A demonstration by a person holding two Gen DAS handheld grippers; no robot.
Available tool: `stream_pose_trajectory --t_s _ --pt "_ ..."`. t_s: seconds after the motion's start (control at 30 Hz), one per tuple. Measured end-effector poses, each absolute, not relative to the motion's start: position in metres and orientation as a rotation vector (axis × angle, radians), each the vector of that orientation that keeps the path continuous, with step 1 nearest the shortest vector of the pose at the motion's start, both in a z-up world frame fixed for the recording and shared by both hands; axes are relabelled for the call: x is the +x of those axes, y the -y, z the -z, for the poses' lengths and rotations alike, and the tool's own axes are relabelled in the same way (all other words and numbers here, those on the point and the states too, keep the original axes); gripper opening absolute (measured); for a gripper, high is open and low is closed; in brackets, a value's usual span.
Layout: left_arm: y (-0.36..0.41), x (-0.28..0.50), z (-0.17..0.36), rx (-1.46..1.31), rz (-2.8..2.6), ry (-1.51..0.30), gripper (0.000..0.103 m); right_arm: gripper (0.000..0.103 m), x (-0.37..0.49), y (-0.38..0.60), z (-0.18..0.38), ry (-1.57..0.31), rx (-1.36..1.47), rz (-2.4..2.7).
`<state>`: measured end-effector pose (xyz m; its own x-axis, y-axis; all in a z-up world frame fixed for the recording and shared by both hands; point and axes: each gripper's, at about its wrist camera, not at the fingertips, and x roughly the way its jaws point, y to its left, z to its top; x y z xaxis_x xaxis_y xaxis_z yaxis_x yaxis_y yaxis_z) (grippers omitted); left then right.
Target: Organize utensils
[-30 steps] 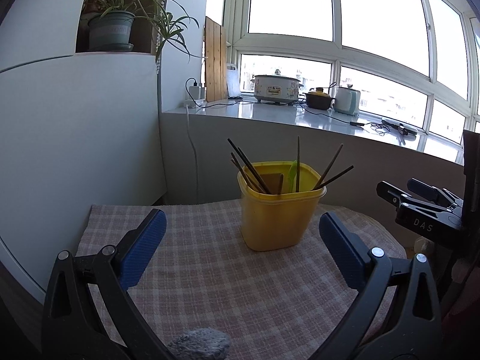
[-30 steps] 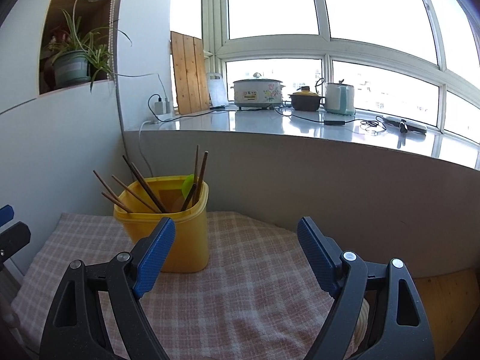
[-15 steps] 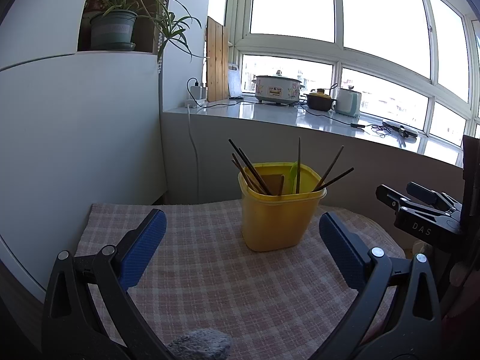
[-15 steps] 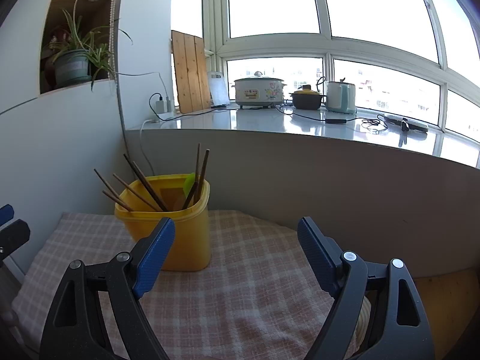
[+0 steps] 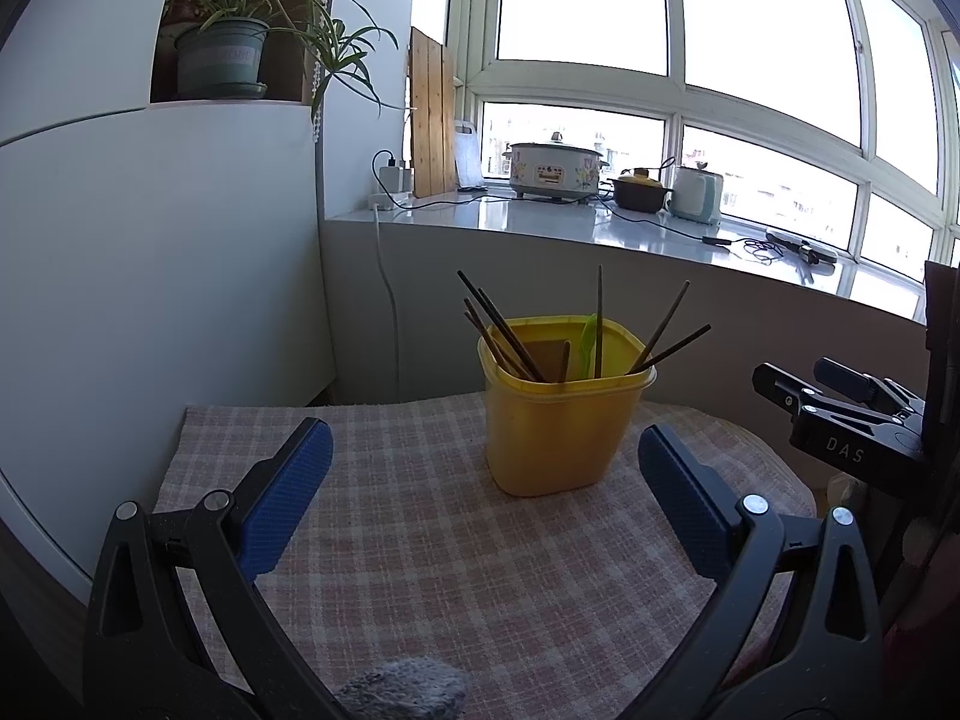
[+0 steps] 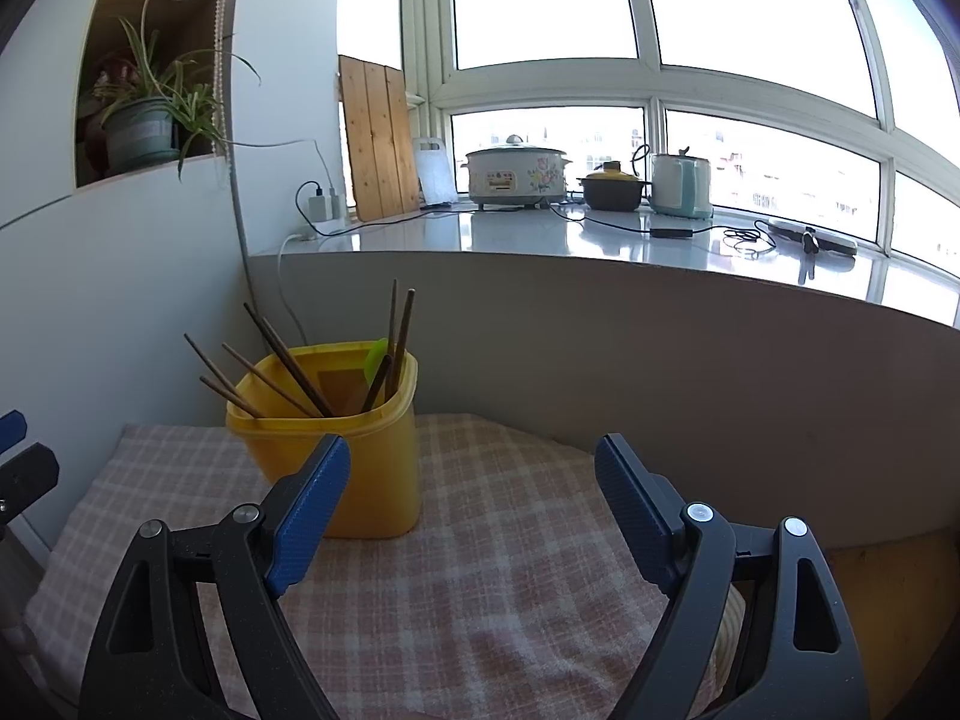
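Left wrist view: left claw (image 5: 479,480) is hanging over the desk (image 5: 420,570) with fingers wide apart, gripping nothing. Blue pads (image 5: 287,501) are facing each other across bare checked cloth (image 5: 390,480). Yellow bin (image 5: 564,405) is standing upright on the cloth, ahead of the claw and slightly right of centre, not touching either finger. Chopsticks (image 5: 501,333) are sticking up out of it, some leaning left, one near vertical, two leaning right. Green utensil (image 5: 589,339) is poking up inside, beside the vertical stick. Right claw (image 5: 840,414) is showing at the right edge, level with the bin and apart from it; fingers look spread there. Grey fuzzy lump (image 5: 402,693) is sitting at the bottom edge; cannot tell what it is. Sill (image 5: 540,225) behind is carrying a cooker (image 5: 555,171), a brown pot (image 5: 639,192) and a kettle (image 5: 696,192). Plant (image 5: 225,54) is sitting in a wall niche up left.

Right wrist view: right claw (image 6: 471,501) is also spread wide, holding nothing, hovering over the cloth (image 6: 510,540). Bin (image 6: 360,450) is sitting ahead-left; the left finger's pad (image 6: 309,513) is overlapping it in frame, cannot tell whether they are touching. Chopsticks (image 6: 288,363) are fanning out left, two standing near upright at the right side. Green utensil (image 6: 377,357) is peeking over the rim. Left claw's tip (image 6: 18,462) is showing at the far left edge. Same cooker (image 6: 516,177), pot (image 6: 612,186), kettle (image 6: 681,186) on the sill (image 6: 540,234); plant (image 6: 144,114) up left.
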<state>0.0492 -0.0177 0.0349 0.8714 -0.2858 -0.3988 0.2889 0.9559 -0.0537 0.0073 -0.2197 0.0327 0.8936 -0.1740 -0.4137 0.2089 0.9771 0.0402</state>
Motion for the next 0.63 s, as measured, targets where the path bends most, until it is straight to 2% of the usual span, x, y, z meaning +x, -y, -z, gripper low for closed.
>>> stream_pose_trajectory --t_s 0.63 --pt "0.0154 0.0495 -0.0318 0.020 0.281 -0.419 0.103 0.084 0.0101 0.2174 -0.0302 -0.437 0.084 0.189"
